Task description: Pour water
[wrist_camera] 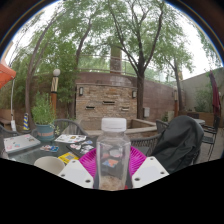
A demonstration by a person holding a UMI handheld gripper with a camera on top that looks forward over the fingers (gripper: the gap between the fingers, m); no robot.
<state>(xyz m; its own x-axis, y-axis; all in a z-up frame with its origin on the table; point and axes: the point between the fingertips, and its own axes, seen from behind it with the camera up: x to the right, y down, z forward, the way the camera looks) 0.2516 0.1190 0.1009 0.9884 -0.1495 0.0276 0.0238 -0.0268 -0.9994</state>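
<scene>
A clear plastic bottle (113, 155) with a white cap stands upright between my gripper's (112, 164) two fingers, held above the table. Both magenta pads (90, 160) press against its sides. The bottle's lower part is cloudy, and its bottom is hidden below the fingers. A pale cup (50, 164) sits on the table just left of the left finger.
A round patio table (40, 152) carries a laptop-like flat object (20, 144), papers (70, 139) and a potted plant (44, 122). A dark chair or bag (178, 143) stands to the right. A brick outdoor fireplace (106, 100) and trees lie beyond.
</scene>
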